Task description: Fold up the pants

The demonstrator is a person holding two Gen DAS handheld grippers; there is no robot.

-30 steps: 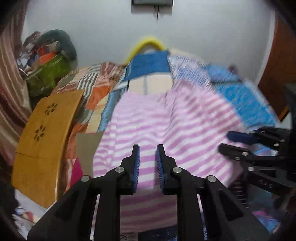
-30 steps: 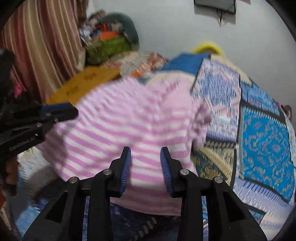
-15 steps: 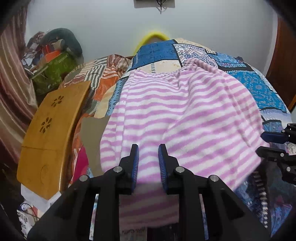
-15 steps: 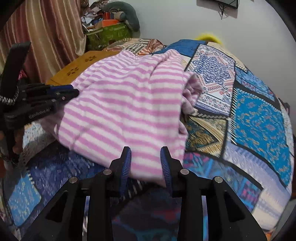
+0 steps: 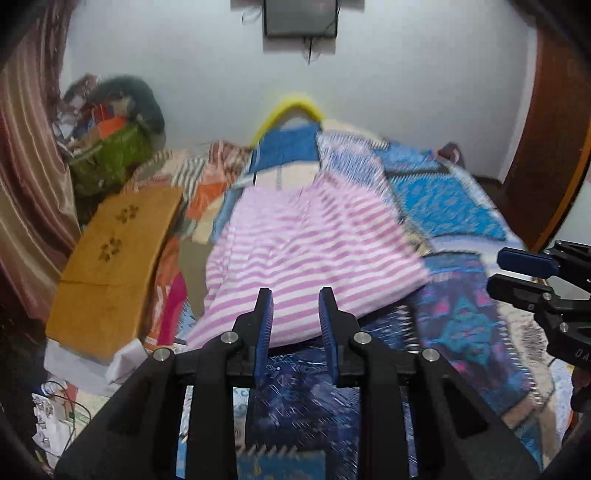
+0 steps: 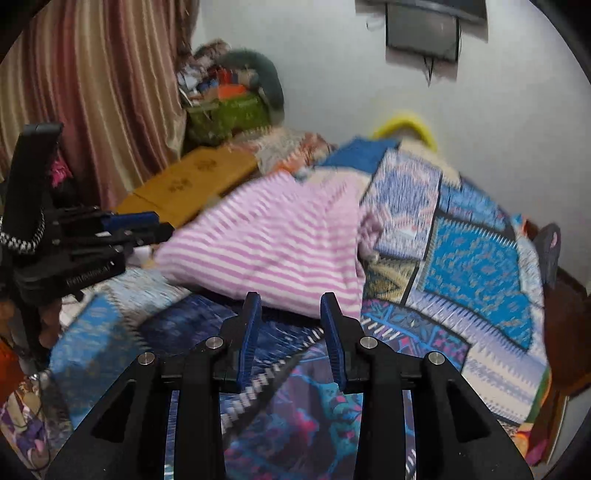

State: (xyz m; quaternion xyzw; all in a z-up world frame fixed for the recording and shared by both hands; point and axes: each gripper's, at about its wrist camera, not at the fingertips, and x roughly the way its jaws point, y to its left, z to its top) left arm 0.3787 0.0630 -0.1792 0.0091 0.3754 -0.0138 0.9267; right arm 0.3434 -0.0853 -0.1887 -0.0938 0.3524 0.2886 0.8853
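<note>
Pink-and-white striped pants (image 5: 314, 240) lie in a folded heap on the patchwork bedspread (image 5: 450, 199), also seen in the right wrist view as pants (image 6: 273, 243). My left gripper (image 5: 295, 295) hangs above and short of their near edge; its jaws are opening and nothing is between them. My right gripper (image 6: 291, 297) stands open over the bedspread (image 6: 476, 258), just short of the pants' near hem, with nothing in it. Each gripper shows in the other's view: the right gripper (image 5: 506, 273) at the right edge, the left gripper (image 6: 147, 225) at the left.
A wooden board (image 5: 110, 258) leans at the bed's left side beside a green bag (image 5: 110, 155) and piled clutter. A striped curtain (image 6: 92, 92) hangs at the left. A wall screen (image 5: 301, 16) and a yellow hoop (image 5: 291, 105) are at the bed's far end.
Both grippers have drawn back and upward from the pants. The striped fabric that lay between the fingers now rests on the bed beyond them. The left jaws stand wider.
</note>
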